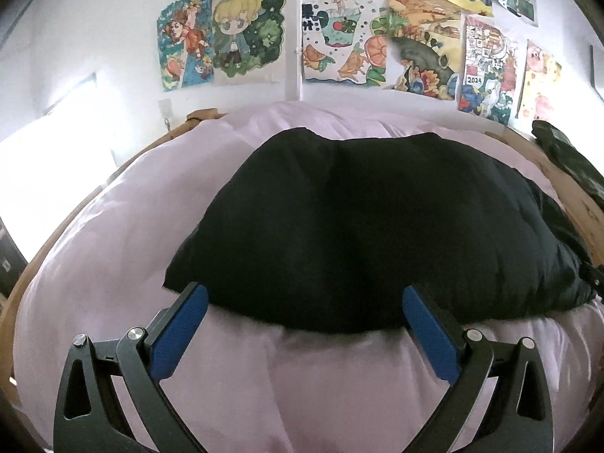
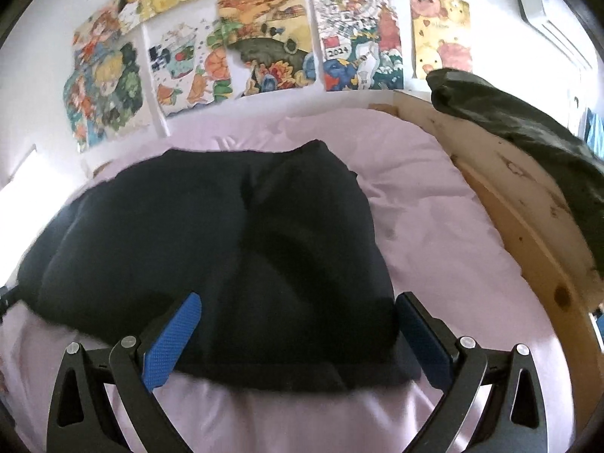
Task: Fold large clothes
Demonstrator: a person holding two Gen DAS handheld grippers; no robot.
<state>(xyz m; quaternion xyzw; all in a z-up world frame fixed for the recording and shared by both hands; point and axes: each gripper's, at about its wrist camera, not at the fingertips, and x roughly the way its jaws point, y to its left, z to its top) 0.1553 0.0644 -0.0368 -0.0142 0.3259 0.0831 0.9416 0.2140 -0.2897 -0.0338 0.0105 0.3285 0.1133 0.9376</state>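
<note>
Grippers wide: left [image 1: 305, 304], right [image 2: 298, 308], at garment's [image 1: 377, 219] near hem. Soft, thick, floppy, probably light; pinch near corners.

Garment [image 1: 377, 226] on bed [image 1: 94, 264] — drawings [image 1: 339, 49] behind

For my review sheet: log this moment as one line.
black garment flat on pink bedding | left claw open at near edge | right claw open at near edge

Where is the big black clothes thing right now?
The black garment lies spread on the pink bed sheet, mid-bed in both wrist views, just ahead of both open grippers, below the wall drawings.
</note>
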